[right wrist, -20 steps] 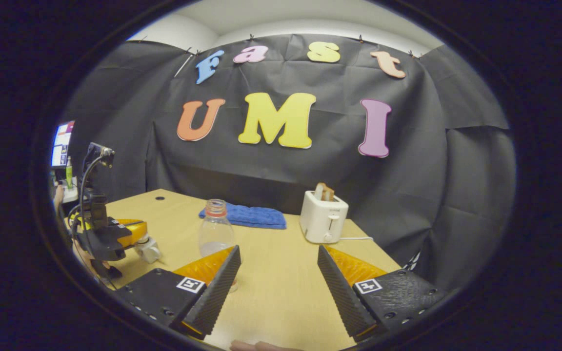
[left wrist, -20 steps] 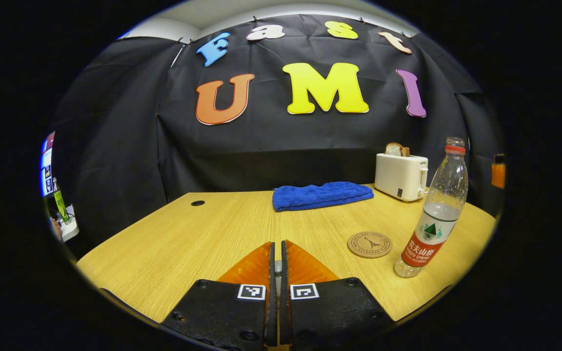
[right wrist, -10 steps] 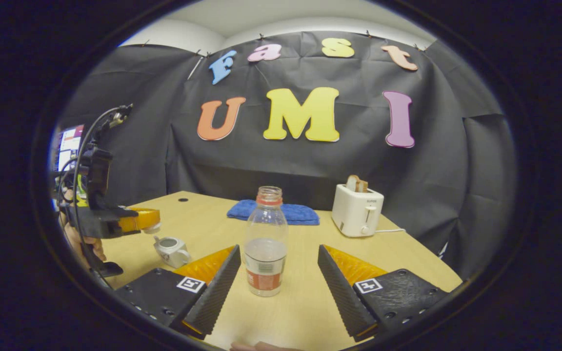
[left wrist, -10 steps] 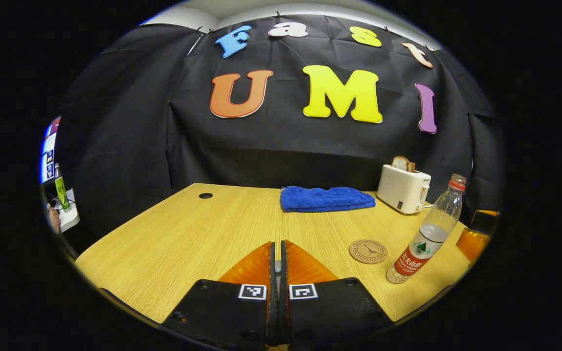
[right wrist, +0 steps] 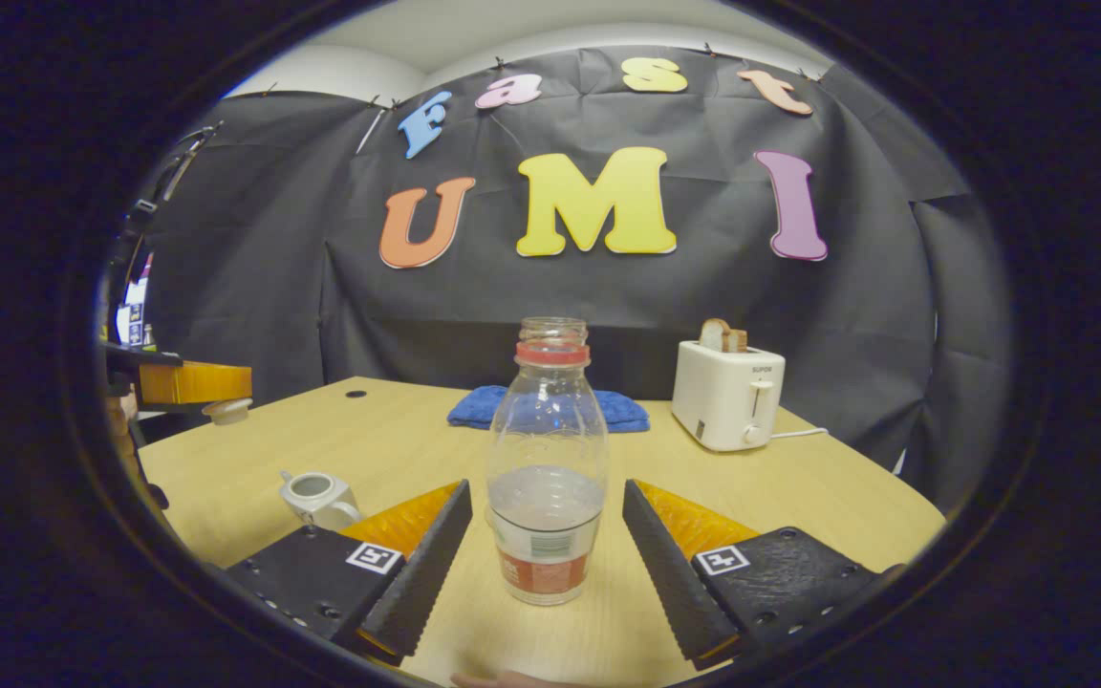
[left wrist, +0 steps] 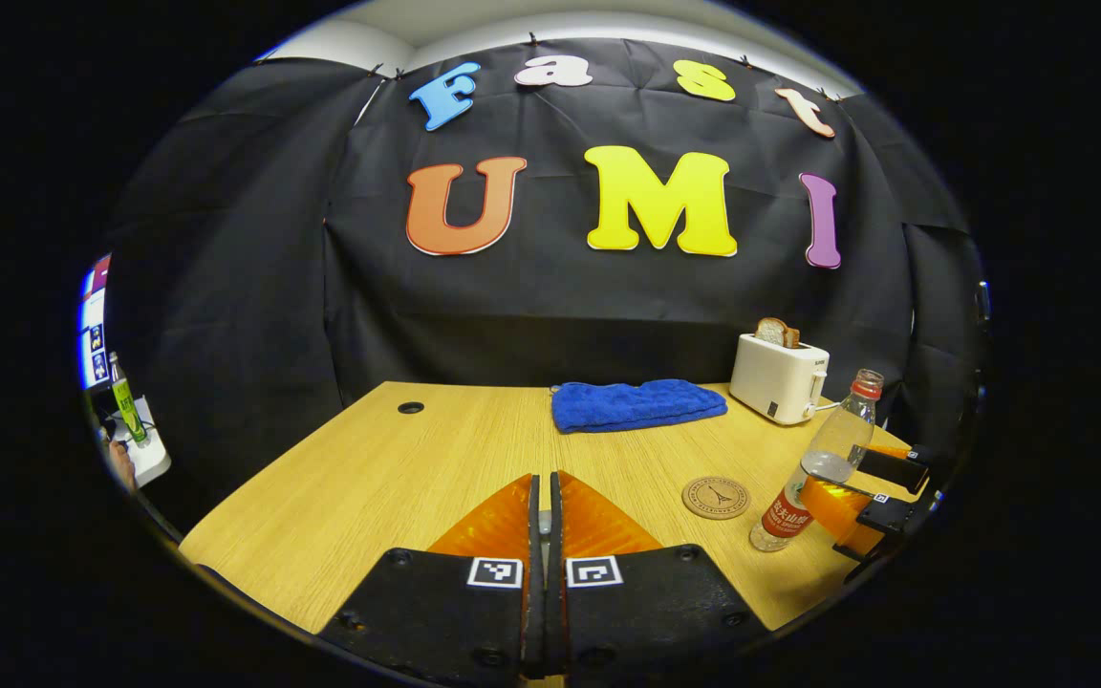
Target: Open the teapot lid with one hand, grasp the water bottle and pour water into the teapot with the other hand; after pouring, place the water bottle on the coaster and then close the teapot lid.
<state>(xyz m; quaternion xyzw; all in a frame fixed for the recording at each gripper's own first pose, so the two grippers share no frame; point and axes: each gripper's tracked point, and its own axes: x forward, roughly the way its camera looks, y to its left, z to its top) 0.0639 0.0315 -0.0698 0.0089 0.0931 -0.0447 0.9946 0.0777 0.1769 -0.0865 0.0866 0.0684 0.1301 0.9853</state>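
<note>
your right gripper [right wrist: 546, 535] has closed in on the water bottle [right wrist: 548, 468] since half a second ago: the bottle now stands upright between its spread fingers, larger in the right gripper view, with a gap on either side and neither finger touching it. in the left gripper view the same gripper [left wrist: 871, 487] has come in at the far right, flanking the bottle [left wrist: 813, 473], which earlier stood alone. your left gripper [left wrist: 543, 535] stays pressed together with a small pale piece showing in the slit; in the right gripper view it [right wrist: 192, 382] has risen to the left edge with the teapot lid [right wrist: 226, 410] hanging under its tip, well above the open white teapot [right wrist: 319, 497] on the wooden table [right wrist: 398, 449]. the cork coaster [left wrist: 715, 498], printed with a tower drawing, lies just beside the bottle, unoccupied. the bottle carries a red and white label, its writing too small to read, and no cap over its red neck ring. behind stand a folded blue towel [left wrist: 638, 404] and a white toaster [right wrist: 727, 397] holding toast, its brand mark illegible.
</note>
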